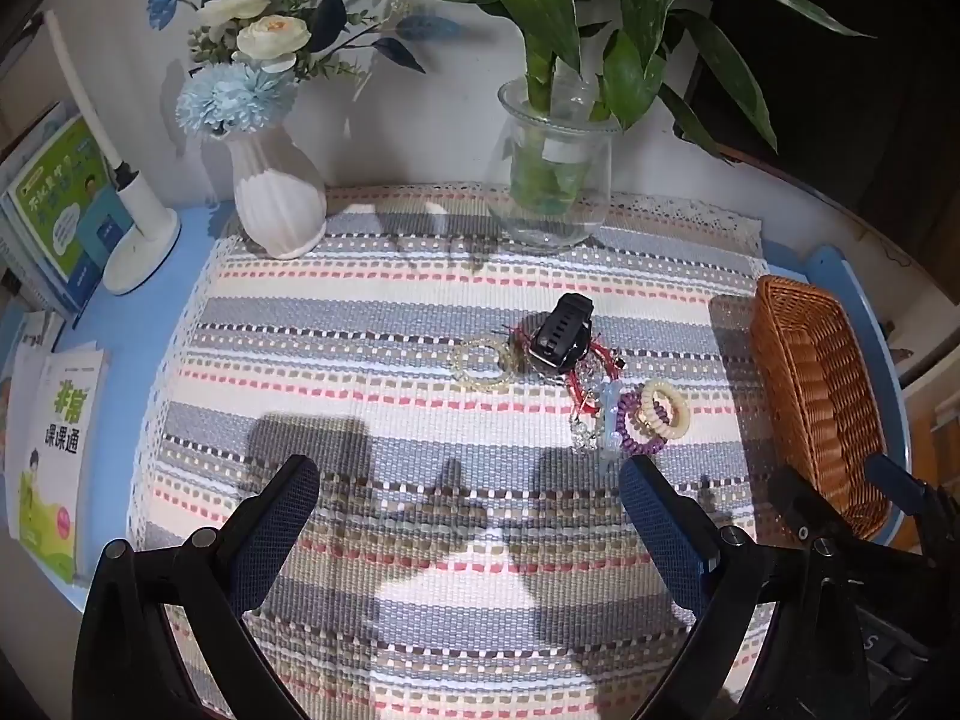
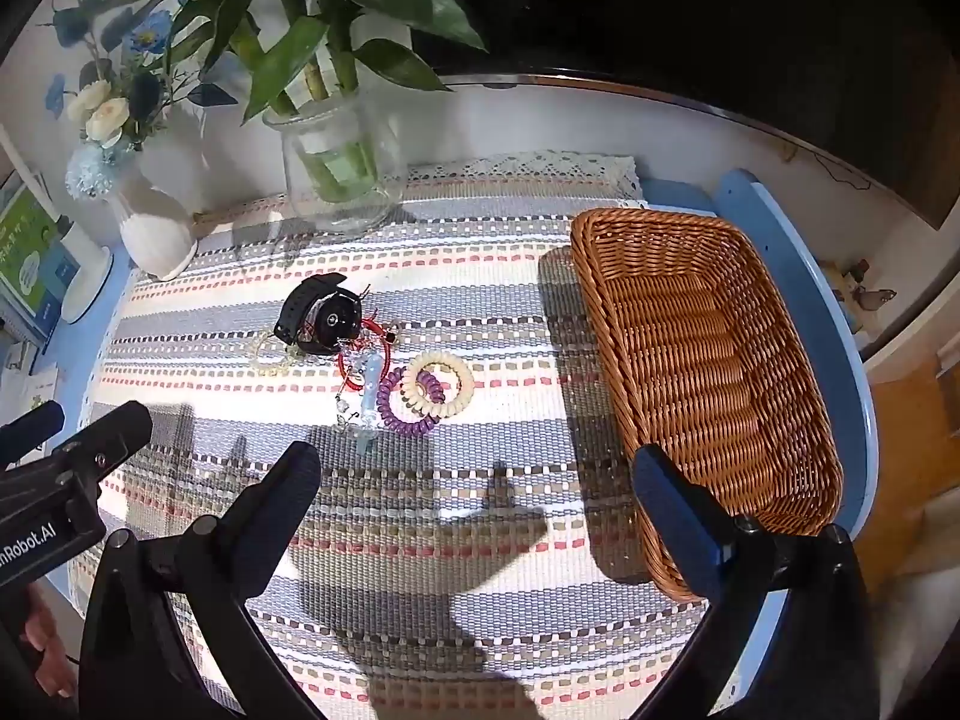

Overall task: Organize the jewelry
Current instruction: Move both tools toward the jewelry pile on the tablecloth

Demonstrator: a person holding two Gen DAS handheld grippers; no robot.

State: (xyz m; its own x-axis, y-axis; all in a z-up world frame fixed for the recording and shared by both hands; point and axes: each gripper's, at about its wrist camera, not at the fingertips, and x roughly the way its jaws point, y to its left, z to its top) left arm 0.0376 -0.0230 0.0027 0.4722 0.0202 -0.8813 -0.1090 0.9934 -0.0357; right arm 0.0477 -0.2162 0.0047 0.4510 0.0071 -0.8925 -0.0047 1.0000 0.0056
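Two tongs, left [image 1: 468,495] and right [image 2: 477,483], hang with jaws wide and nothing between them over the striped mat [image 1: 360,360] on the worktop. Jewelry lies in a cluster at 1 o'clock of the left tongs and 11 o'clock of the right: a watch [image 1: 561,330], a pale bracelet [image 1: 480,363], a purple coil [image 2: 408,405] and a cream coil [image 2: 437,384], touching. An unfilled basket [image 2: 708,348] stands at 3 o'clock of the cluster, apart from it.

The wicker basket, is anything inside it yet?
No. The wicker basket shows only bare weave inside. Its near corner is hidden behind the right tongs, so that bit cannot be checked.
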